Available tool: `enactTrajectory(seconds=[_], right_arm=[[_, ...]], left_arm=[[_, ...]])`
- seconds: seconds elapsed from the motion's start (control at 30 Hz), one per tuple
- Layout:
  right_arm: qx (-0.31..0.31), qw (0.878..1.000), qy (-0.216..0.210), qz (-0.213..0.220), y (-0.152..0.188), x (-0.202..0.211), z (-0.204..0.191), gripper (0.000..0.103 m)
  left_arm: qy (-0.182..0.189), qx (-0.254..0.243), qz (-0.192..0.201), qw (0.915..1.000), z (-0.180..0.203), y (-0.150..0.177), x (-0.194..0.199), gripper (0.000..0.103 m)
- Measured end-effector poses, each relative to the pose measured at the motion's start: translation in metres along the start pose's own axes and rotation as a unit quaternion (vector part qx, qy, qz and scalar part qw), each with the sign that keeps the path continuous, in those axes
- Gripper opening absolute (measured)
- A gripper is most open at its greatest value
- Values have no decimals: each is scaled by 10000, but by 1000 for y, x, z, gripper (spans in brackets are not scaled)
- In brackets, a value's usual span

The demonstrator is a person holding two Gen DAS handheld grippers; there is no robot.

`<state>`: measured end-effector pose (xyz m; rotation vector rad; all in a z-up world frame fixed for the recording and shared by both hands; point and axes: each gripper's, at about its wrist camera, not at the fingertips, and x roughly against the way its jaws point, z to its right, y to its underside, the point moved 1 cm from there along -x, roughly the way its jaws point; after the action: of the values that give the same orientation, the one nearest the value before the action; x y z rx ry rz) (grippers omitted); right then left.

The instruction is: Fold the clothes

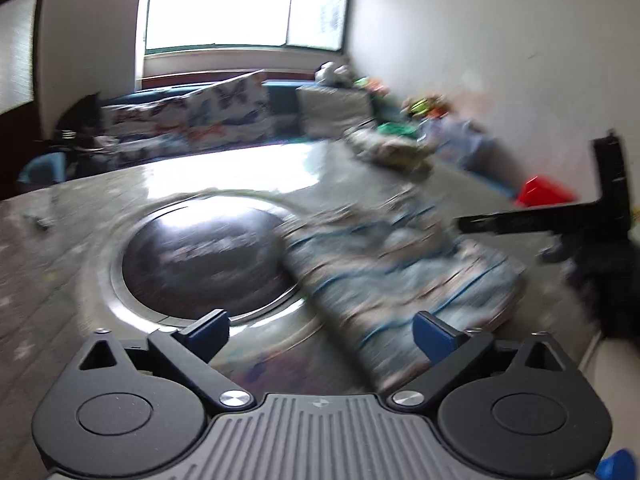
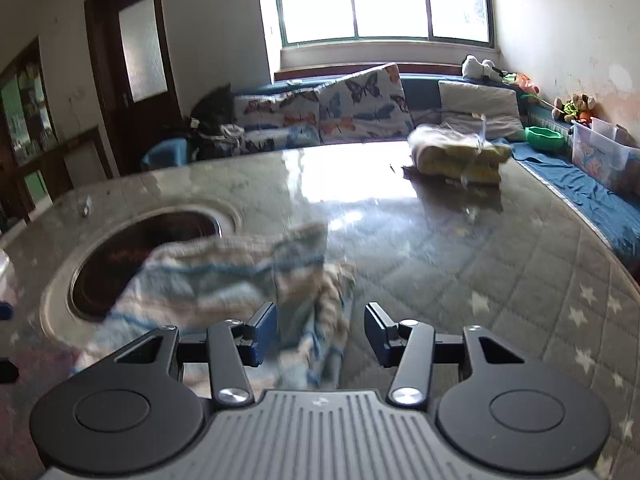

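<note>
A striped blue and beige cloth (image 1: 400,272) lies folded into a long band on the grey table (image 1: 240,176), partly over a round dark inset (image 1: 200,256). My left gripper (image 1: 320,334) is open wide just above the table, and the cloth's near end lies by its right finger (image 1: 432,336). In the right wrist view the same cloth (image 2: 224,276) runs from the inset (image 2: 132,256) toward me. A bunched part of it sits between the fingers of my right gripper (image 2: 320,332), which stand apart without pressing on it. The left wrist view is blurred.
A bundle of yellowish fabric in clear wrap (image 2: 456,152) lies at the table's far right. Behind the table runs a sofa with butterfly cushions (image 2: 320,112), a green bowl (image 2: 544,136) and a plastic box (image 2: 600,152). A small object (image 2: 86,206) sits near the table's left edge.
</note>
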<state>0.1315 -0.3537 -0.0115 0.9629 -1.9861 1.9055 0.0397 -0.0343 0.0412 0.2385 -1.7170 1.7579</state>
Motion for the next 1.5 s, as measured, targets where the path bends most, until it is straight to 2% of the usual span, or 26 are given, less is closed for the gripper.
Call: enactTrajectory(seconds=[0.07, 0.2, 0.43, 0.67, 0.8, 0.9, 1.0, 1.13, 1.27, 1.5], right_arm=[[9, 9999, -130, 51, -9, -4, -3, 49], [210, 9991, -345, 111, -23, -15, -14, 48], [513, 9966, -634, -100, -37, -49, -31, 48], [183, 9965, -538, -616, -34, -90, -14, 47], [-66, 9964, -490, -695, -29, -95, 0, 45], [7, 9972, -379, -648, -31, -90, 1, 45], [113, 9982, -324, -499, -34, -79, -4, 45], [236, 9979, -542, -268, -34, -57, -15, 46], [395, 9974, -572, -173, -14, -29, -24, 46], [502, 9973, -535, -72, 26, 13, -28, 46]], left_arm=[[294, 28, 54, 9996, 7, -5, -8, 91], [733, 73, 4, 9973, 17, -10, -25, 90], [1167, 170, -183, 9929, 22, -10, -46, 90], [1228, 78, -404, 9916, 19, -3, -58, 89], [1166, 65, -526, 9918, 14, 2, -60, 89], [1083, 90, -505, 9928, 8, 2, -54, 89], [1069, 146, -284, 9938, 5, -4, -45, 89], [1078, 230, -94, 9939, 4, -14, -44, 89], [1129, 278, -120, 9931, 4, -13, -48, 89], [1249, 87, -314, 9916, 15, -1, -52, 89]])
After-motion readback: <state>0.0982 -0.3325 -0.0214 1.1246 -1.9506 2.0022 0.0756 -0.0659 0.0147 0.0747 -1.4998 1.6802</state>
